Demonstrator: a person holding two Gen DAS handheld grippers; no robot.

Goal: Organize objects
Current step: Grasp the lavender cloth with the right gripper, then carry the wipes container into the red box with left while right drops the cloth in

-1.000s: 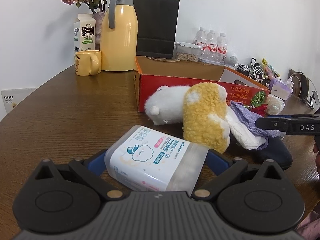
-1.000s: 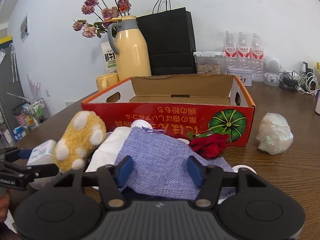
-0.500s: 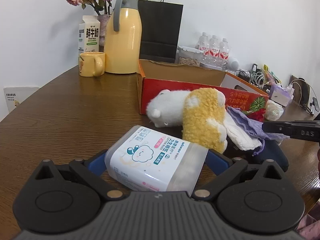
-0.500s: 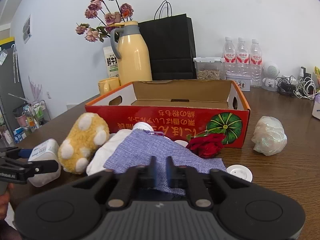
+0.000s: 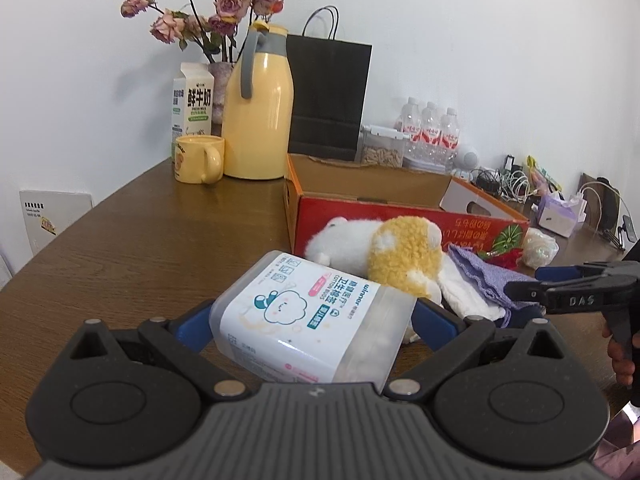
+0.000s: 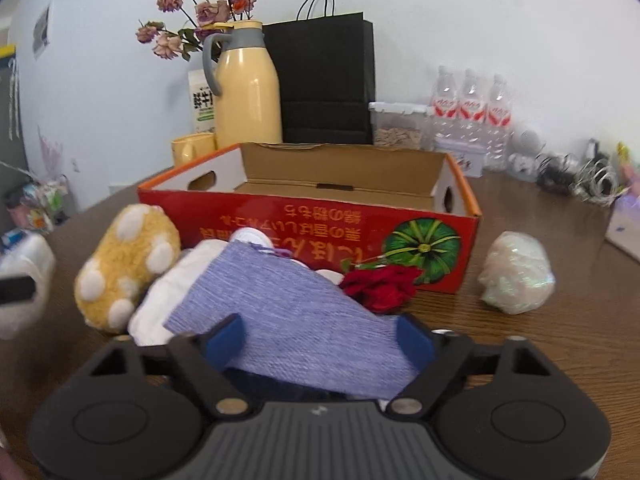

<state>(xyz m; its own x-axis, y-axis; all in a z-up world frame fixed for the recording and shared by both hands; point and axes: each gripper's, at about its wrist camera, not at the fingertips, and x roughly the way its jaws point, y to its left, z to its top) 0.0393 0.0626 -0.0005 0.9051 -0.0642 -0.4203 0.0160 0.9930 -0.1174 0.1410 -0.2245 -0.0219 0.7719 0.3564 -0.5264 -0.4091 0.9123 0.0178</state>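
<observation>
The left gripper has its jaws clamped on the cotton-swab box — red carton at one o'clock. The right gripper has its jaws spread wide around the purple cloth — not pinching it.

left hand-held gripper: clamped on a load | right hand-held gripper: jaws apart, apparently gripping nothing

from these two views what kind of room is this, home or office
Probably a home dining or living room, though that's a guess: a wooden table against a white wall holds a yellow thermos jug, a milk carton, dried roses and plush toys.
</observation>
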